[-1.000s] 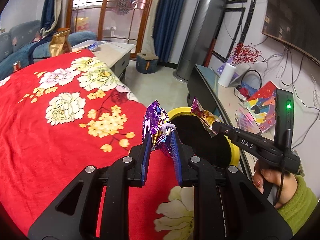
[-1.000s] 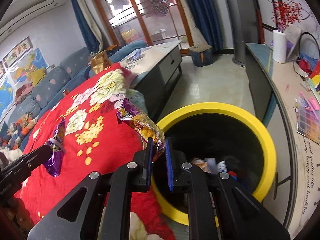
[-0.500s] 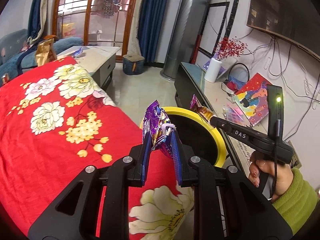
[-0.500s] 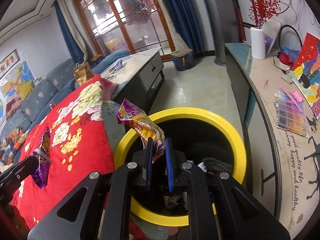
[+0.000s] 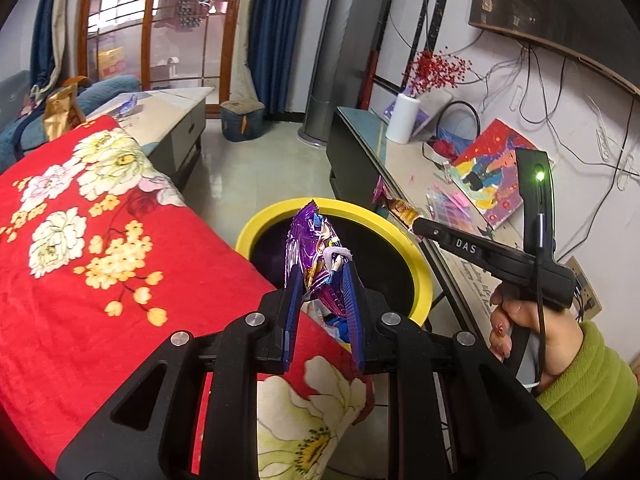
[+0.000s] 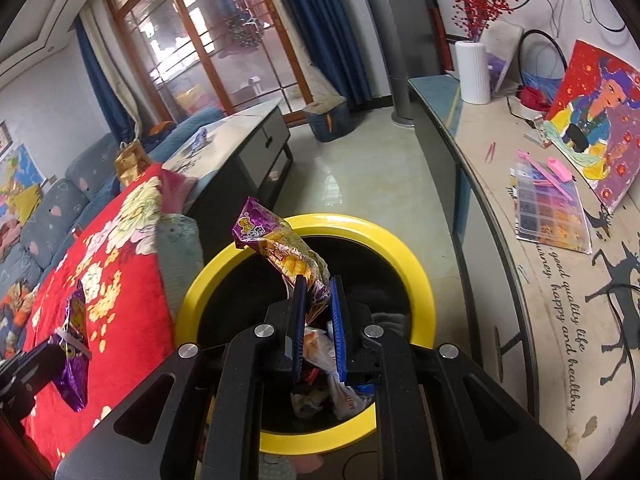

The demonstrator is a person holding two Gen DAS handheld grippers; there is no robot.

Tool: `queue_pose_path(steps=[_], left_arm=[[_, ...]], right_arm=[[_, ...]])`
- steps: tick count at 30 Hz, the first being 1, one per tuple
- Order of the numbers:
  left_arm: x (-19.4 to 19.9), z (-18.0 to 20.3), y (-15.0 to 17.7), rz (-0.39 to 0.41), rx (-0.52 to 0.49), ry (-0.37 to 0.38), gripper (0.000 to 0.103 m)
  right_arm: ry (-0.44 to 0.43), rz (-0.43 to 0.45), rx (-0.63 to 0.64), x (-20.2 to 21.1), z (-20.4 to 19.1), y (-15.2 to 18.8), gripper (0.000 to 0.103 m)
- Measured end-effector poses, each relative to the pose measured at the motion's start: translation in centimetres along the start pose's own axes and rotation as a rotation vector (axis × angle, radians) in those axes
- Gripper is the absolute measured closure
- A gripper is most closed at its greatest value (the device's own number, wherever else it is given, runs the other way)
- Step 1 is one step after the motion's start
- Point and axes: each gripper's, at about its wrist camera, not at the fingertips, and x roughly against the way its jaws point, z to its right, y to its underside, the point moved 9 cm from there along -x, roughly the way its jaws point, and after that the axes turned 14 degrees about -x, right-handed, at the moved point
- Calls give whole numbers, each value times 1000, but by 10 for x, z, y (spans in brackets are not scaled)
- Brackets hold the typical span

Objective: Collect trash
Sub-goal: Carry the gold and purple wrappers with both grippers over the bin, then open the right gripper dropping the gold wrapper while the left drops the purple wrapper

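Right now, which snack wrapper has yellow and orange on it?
The wrapper in the right gripper: the orange-and-yellow wrapper with a purple end. The left gripper holds an all-shiny purple wrapper.

Yellow-rimmed black bin — red blanket w/ white & yellow flowers; purple wrapper.

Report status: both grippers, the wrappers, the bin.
Left gripper shut on purple wrapper. Right gripper shut on yellow-and-purple snack wrapper, over yellow-rimmed bin. Bin mouth open, trash already inside; nothing blocking.
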Motion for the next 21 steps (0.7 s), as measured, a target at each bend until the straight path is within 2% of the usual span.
queue_pose_path(steps=[14, 21], left_arm=[[-39, 23, 4, -59, -37, 79, 87], [-57, 23, 9, -98, -42, 75, 83]], right_arm=[[18, -25, -56, -12, 25, 0, 89], [13, -40, -63, -15, 26, 4, 89]])
